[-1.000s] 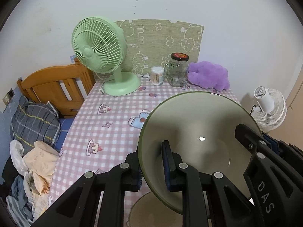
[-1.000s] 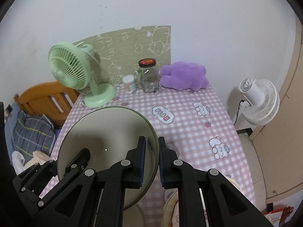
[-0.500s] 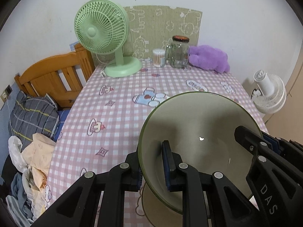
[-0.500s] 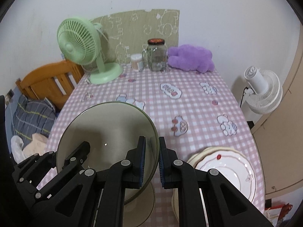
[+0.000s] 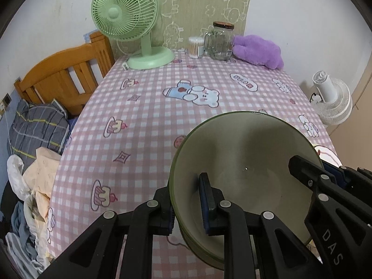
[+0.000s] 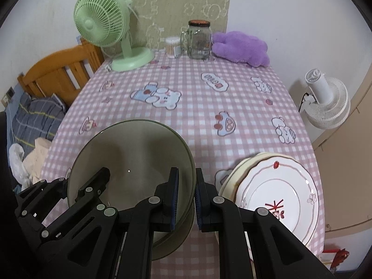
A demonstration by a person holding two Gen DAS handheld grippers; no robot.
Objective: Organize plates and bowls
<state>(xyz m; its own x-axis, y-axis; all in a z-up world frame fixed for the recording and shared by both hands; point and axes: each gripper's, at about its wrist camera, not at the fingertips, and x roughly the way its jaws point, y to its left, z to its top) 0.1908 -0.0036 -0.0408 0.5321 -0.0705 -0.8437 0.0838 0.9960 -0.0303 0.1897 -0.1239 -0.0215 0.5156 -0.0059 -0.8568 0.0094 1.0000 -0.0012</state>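
A large olive-green bowl [image 5: 244, 153] is held by both grippers at the near edge of the pink checked table [image 5: 151, 107]. My left gripper [image 5: 189, 203] is shut on the bowl's left rim. My right gripper [image 6: 186, 197] is shut on its right rim, where the bowl [image 6: 130, 153] shows in the right wrist view. The bowl sits low over a second bowl [image 6: 183, 230] of the same colour, whose rim shows beneath it. A stack of plates [image 6: 274, 193], topped by a white plate with red marks, lies to the right of the bowl.
A green desk fan [image 5: 130, 16], a cotton-swab tub [image 5: 195, 46], a glass jar [image 5: 219, 40] and a purple plush toy [image 5: 258, 51] stand along the far edge. A wooden bed frame [image 5: 60, 74] and clothes are at left. A white floor fan [image 6: 325, 100] is at right.
Both grippers have lowered the bowl toward the table and tilted downward. The plate stack and the lower bowl have come into view.
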